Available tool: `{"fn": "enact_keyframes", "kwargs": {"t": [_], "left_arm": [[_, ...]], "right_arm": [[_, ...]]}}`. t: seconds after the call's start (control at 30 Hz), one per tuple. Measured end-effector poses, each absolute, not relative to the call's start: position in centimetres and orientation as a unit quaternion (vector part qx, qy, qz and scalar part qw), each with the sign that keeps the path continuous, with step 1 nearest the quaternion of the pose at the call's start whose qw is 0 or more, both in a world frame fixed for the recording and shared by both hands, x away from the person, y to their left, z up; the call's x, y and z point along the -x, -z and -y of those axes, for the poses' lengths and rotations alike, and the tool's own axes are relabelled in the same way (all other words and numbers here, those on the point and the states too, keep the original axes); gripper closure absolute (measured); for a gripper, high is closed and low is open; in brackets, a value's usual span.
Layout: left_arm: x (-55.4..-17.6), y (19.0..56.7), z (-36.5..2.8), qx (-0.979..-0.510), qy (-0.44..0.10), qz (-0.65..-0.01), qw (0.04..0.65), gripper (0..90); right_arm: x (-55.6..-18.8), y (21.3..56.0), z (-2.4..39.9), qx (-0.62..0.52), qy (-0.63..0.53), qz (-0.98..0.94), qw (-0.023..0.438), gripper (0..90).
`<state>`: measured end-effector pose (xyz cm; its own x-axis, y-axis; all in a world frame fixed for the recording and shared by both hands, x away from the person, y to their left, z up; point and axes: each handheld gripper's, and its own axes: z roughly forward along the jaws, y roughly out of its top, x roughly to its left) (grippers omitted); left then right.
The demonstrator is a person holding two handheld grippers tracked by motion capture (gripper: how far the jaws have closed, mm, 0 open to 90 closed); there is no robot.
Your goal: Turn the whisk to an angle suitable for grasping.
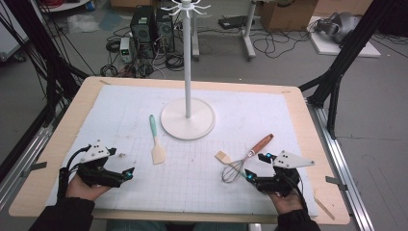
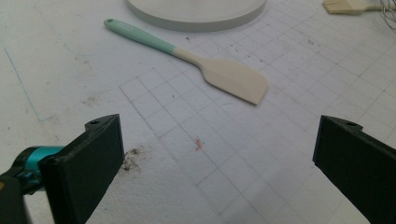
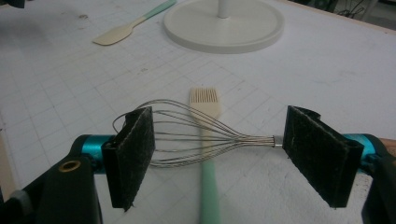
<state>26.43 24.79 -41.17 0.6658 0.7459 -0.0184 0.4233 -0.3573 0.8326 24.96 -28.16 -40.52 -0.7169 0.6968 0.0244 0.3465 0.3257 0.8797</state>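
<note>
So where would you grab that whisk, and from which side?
Probably at the neck, where the wires gather into the brown wooden handle. The whisk lies flat across the green-handled brush, and its wire head is springy and wide, so a grip there would likely slip. The right hand-held gripper is open with its jaws either side of it; coming down from above, jaws across the handle, looks safest.

A grey floor [image 1: 288,67] lies beyond the wooden table [image 1: 62,130], strewn with black cables [image 1: 269,45]. Computer towers [image 1: 151,24], a cardboard box [image 1: 284,14] and black frame struts [image 1: 346,53] stand around.
</note>
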Motion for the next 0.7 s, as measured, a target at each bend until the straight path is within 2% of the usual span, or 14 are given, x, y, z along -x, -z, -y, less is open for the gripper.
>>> {"fn": "enact_keyframes", "kwargs": {"t": [0.33, 0.7], "left_arm": [[-26.62, 41.3, -24.78, -0.804, -0.181, -0.363, 0.434, 2.5], [-26.23, 41.03, -24.77, -0.802, -0.184, -0.362, 0.438, 2.5]], "right_arm": [[-25.08, 40.58, 28.25, -0.33, -0.479, -0.793, 0.179, 24.6], [-24.6, 40.12, 28.4, -0.34, -0.483, -0.788, 0.176, 32.3]]}}
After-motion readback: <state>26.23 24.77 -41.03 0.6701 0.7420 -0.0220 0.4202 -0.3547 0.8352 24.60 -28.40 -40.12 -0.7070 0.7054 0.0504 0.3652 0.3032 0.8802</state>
